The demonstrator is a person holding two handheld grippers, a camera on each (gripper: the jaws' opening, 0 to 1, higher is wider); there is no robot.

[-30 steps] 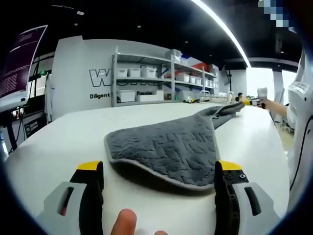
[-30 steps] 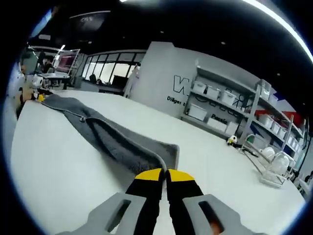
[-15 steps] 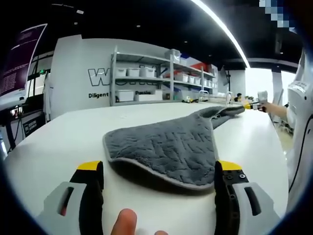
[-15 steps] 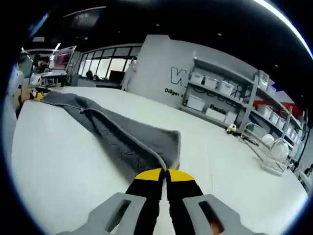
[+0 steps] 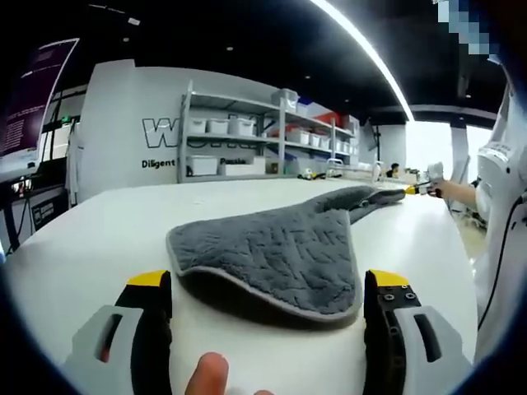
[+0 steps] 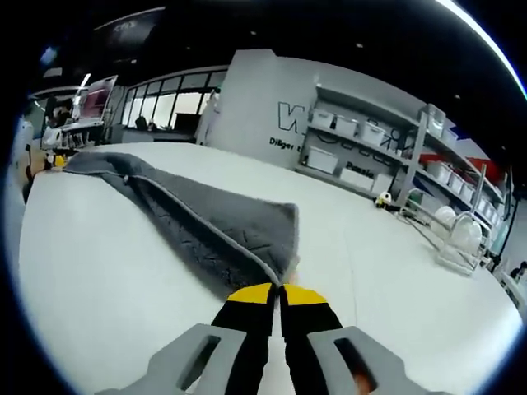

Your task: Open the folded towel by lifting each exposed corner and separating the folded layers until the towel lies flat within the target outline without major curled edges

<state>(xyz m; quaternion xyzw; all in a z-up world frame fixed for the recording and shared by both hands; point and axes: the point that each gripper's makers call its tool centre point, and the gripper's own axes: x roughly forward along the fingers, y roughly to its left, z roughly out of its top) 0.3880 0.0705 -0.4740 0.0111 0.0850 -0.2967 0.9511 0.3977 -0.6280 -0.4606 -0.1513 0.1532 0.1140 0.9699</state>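
Left gripper view: the left gripper (image 5: 265, 290) has its jaws spread wide, nothing between them, yellow tips low over the white table (image 5: 99, 230). A fingertip (image 5: 206, 375) shows at the bottom edge between the jaw bases. The grey towel (image 5: 280, 247) lies on the table just ahead of the jaws; its near rounded edge is raised slightly off the surface, with shadow beneath. The cloth narrows toward the far right, where it is drawn out to the right gripper (image 5: 416, 188), held in a person's hand. A white sleeve (image 5: 502, 214) fills the right margin. Shelves (image 5: 239, 144) with white bins stand against the back wall.

Right gripper view: the right gripper (image 6: 277, 291) has its jaws closed on a corner of the towel (image 6: 210, 222), the bound edge running straight into the yellow tips. From the pinch the cloth rises off the table (image 6: 395, 271) as a lifted fold, then stretches away to the far left, where it rests on the surface. A wire rack (image 6: 461, 243) sits on the table at right, well apart from the towel.
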